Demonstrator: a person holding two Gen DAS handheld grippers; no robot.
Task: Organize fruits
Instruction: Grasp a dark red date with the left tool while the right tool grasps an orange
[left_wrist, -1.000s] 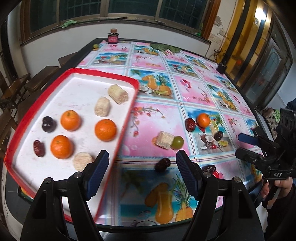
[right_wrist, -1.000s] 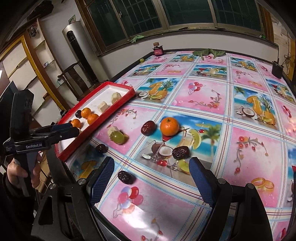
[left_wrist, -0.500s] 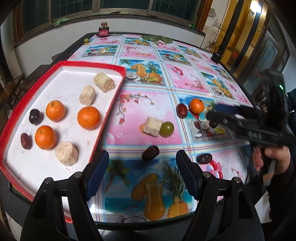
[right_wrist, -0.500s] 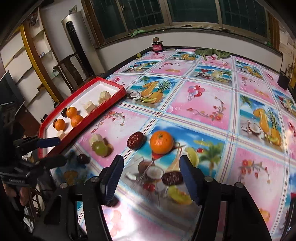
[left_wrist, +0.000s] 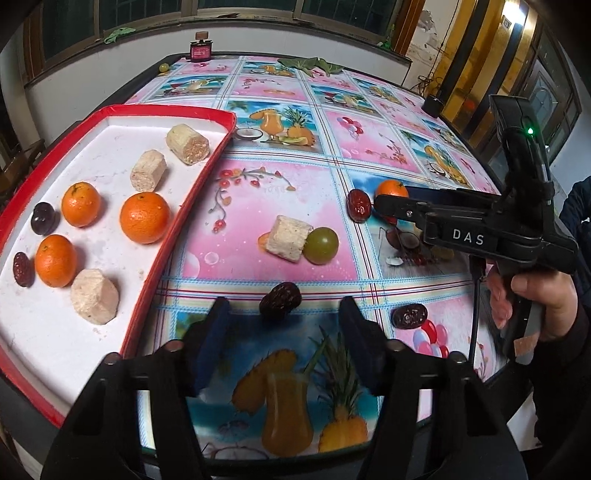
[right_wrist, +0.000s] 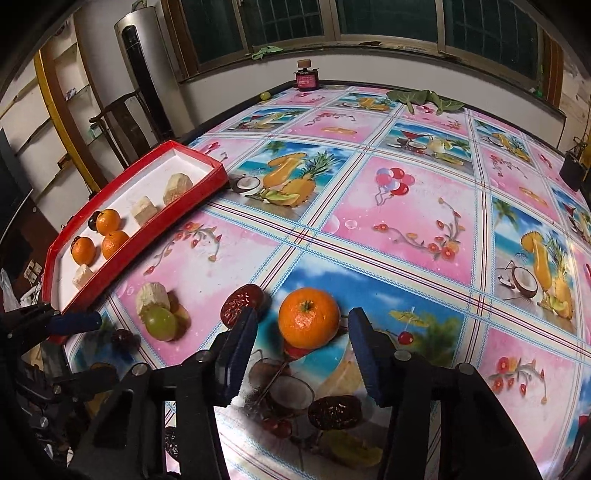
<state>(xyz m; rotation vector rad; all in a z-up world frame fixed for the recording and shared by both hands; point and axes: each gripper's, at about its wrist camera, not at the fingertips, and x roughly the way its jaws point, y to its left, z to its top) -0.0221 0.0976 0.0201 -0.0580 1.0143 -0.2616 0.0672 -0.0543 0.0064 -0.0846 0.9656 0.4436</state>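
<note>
Between the right gripper's (right_wrist: 299, 345) blue pads sits an orange (right_wrist: 308, 318) on the table (right_wrist: 406, 206). Its jaws have just been closing, but the pads are not touching the fruit. A red date (right_wrist: 240, 303) lies just beside the left pad. The left gripper (left_wrist: 284, 341) has been closing too, with a dark date (left_wrist: 280, 304) just past its tips, not pinched. Near that are a green fruit (left_wrist: 321, 245) and a cake (left_wrist: 289, 238), touching. Off to the left, the red tray (left_wrist: 177, 236) holds three oranges, dates and cakes.
</note>
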